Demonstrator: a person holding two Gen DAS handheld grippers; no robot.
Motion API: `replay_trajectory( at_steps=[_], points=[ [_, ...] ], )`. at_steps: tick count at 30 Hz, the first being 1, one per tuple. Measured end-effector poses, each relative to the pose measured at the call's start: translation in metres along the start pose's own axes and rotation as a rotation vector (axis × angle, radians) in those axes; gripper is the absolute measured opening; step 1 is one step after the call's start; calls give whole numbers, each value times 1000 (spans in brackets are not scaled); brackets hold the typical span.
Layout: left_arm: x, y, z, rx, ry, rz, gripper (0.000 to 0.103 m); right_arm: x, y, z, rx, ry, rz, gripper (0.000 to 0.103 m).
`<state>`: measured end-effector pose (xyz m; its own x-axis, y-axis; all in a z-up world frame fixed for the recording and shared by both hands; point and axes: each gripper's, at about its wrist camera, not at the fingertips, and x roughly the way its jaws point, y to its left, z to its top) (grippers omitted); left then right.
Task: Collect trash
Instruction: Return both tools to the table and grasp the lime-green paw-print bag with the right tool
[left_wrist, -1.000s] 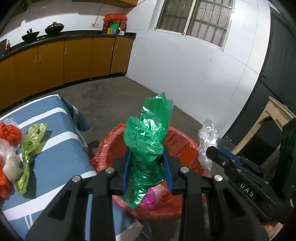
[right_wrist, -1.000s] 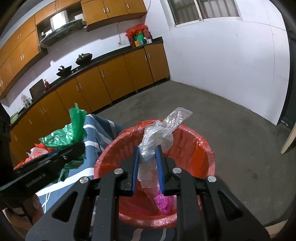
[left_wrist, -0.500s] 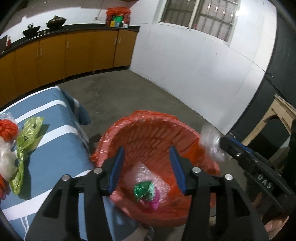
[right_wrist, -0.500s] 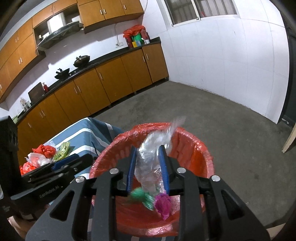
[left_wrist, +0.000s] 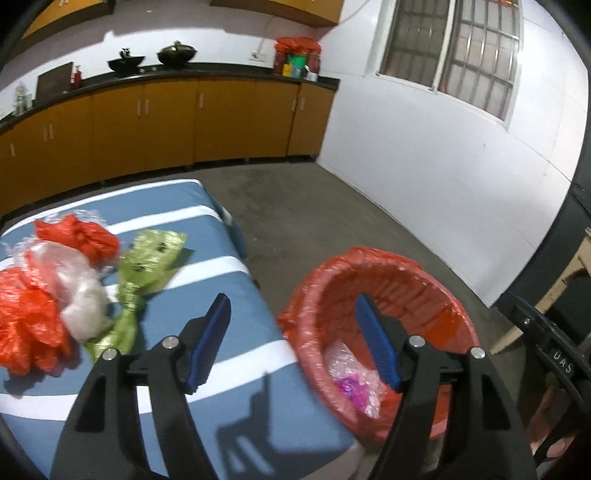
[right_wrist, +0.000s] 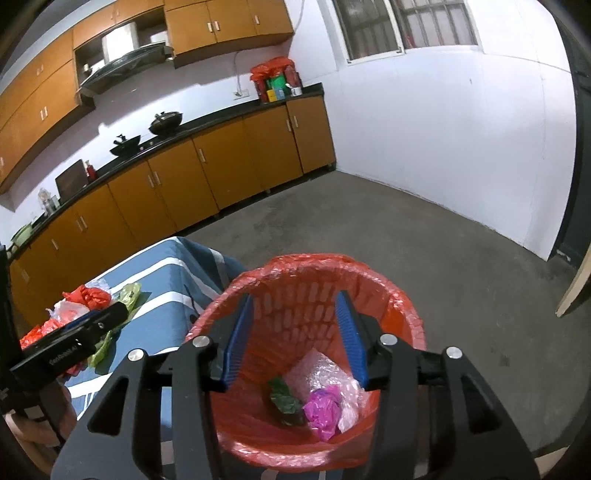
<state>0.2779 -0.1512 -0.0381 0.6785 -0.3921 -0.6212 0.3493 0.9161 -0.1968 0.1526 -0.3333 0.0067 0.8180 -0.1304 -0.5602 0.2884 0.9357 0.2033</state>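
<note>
Kitchen room: grey concrete floor (right_wrist: 369, 221), white wall (left_wrist: 424, 147) with a barred window (left_wrist: 454, 48), a row of orange-brown cabinets (left_wrist: 166, 122) under a dark counter carrying two dark woks (left_wrist: 173, 55) and a red bag of items (left_wrist: 297, 55) at its far end. Blue-and-white striped surface (left_wrist: 221, 306) at the near left, rounded far corner toward the cabinets. Against its right edge, on the floor, a red bin (right_wrist: 402, 302) lined with red plastic. In the bin bottom: crumpled green wrapper (right_wrist: 284, 400), magenta wrapper (right_wrist: 323, 410), clear plastic (right_wrist: 321, 369) under and beside them, all touching. Still on the surface, toward its left edge: red bags (left_wrist: 33, 321), a white-clear bag (left_wrist: 74, 291) between them, a yellow-green wrapper (left_wrist: 144, 266) just beside to the right. Left tool (left_wrist: 295, 339) over the right edge of the surface, jaws spreading apart, nothing between them, released. Right tool (right_wrist: 295, 339) over the bin mouth, jaws likewise spreading, empty, released; trash lying below, apart from the pads. Shown only by the right wrist view: upper cabinets (right_wrist: 221, 22), a range hood (right_wrist: 125, 62), the green wrapper in the bin, and the left tool from the side, low at the left. Shown only by the left wrist view: a tool shadow on the near part of the surface, part of the right tool at the right border, a pale wooden frame (left_wrist: 580, 266) against a dark wall.
</note>
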Motion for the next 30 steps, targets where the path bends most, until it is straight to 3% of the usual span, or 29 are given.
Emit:
replay_trajectory(
  at_steps=[11, 22, 30],
  points=[
    [-43, 57, -13, -32, -78, 141, 73, 9, 57, -1, -94, 18, 73, 47],
    [-105, 139, -35, -108, -184, 386, 75, 35, 142, -10, -207, 62, 183, 47],
    [-153, 191, -57, -175, -252, 523, 78, 69, 213, -30, -285, 128, 241, 47]
  ],
)
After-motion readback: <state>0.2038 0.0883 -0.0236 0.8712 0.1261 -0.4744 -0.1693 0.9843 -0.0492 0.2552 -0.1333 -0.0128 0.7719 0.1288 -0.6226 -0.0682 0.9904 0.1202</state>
